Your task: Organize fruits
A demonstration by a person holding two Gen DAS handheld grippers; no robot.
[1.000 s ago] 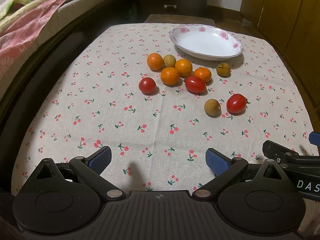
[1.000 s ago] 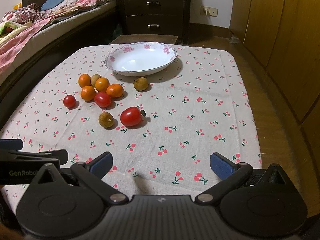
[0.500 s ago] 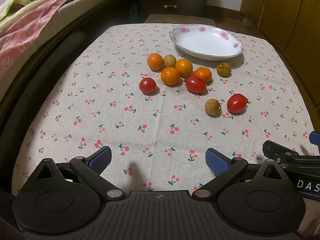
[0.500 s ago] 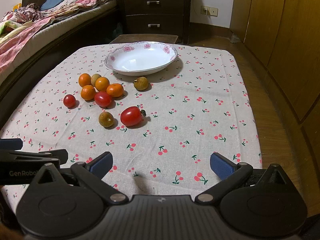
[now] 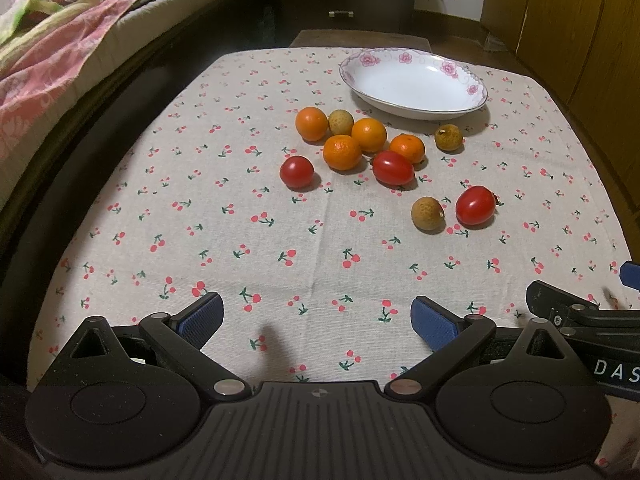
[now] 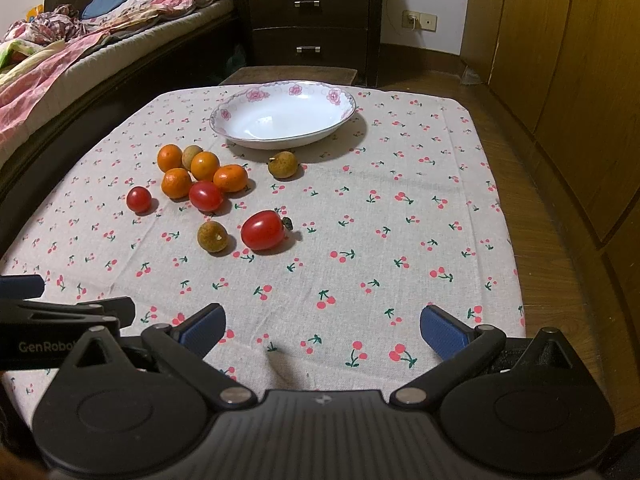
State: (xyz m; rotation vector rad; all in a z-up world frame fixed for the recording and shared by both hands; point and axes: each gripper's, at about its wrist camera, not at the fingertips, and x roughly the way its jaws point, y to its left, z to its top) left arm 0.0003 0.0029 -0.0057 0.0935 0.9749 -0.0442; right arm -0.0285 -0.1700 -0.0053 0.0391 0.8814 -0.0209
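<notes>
Left wrist view: left gripper (image 5: 316,320) spread wide, empty, low at 6 o'clock near the cloth edge; fruits (image 5: 368,152) loose toward 12, bowl (image 5: 472,90) behind at 1, holding nothing. Right wrist view: right gripper (image 6: 322,330) also splayed, empty; nearest tomato (image 6: 262,230) at 11, likely first pick since it sits apart.

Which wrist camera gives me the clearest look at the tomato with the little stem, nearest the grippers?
The right wrist view: the stemmed tomato sits near frame centre, its dark stem visible beside it. In the left wrist view the same tomato lies off to the right, with the stem barely peeking out behind it.
</notes>
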